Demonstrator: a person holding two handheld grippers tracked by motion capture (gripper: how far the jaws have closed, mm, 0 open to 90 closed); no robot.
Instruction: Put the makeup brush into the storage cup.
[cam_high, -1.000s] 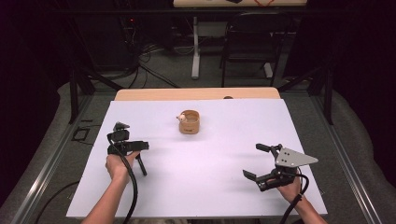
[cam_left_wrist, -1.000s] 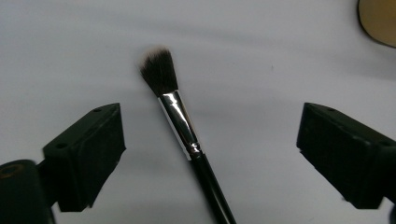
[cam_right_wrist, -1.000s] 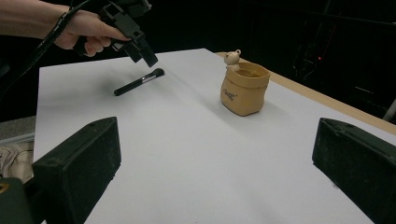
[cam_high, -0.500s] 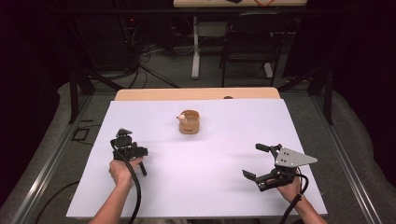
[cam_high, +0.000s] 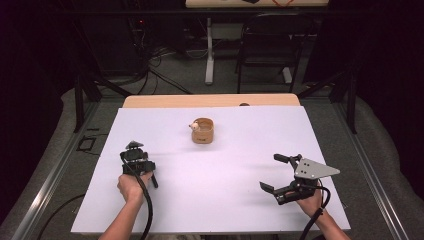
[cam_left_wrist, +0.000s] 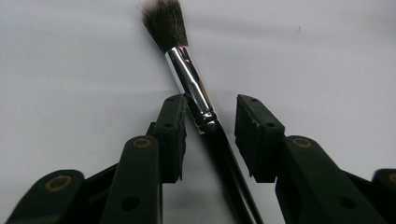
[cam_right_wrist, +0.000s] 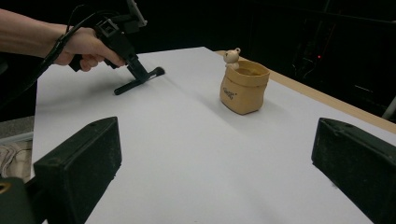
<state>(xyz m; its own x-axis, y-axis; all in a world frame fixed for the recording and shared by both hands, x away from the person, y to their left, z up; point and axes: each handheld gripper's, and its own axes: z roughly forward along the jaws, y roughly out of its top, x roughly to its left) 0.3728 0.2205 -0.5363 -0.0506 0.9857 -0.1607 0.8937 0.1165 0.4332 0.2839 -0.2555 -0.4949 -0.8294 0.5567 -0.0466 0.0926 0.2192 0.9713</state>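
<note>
Black jaws of our left gripper (cam_left_wrist: 210, 126) stand either side of a brush (cam_left_wrist: 198, 100). They have just been closing: one pad touches the silver ferrule, the other stands just clear, so nothing is clamped yet. The brush lies on the white table (cam_high: 210, 200), bristles toward the top of the left gripper view. In the high view the left gripper (cam_high: 136, 156) sits at the lower left, slightly lower in the frame than a second ago and narrower. Our left hand (cam_high: 131, 186) holds it from behind, tilted down onto the table. At the lower right, our right gripper (cam_high: 277, 172) rests with jaws spread wide, unmoved. A tan pouch (cam_high: 202, 131) stands upper centre, well apart.
</note>
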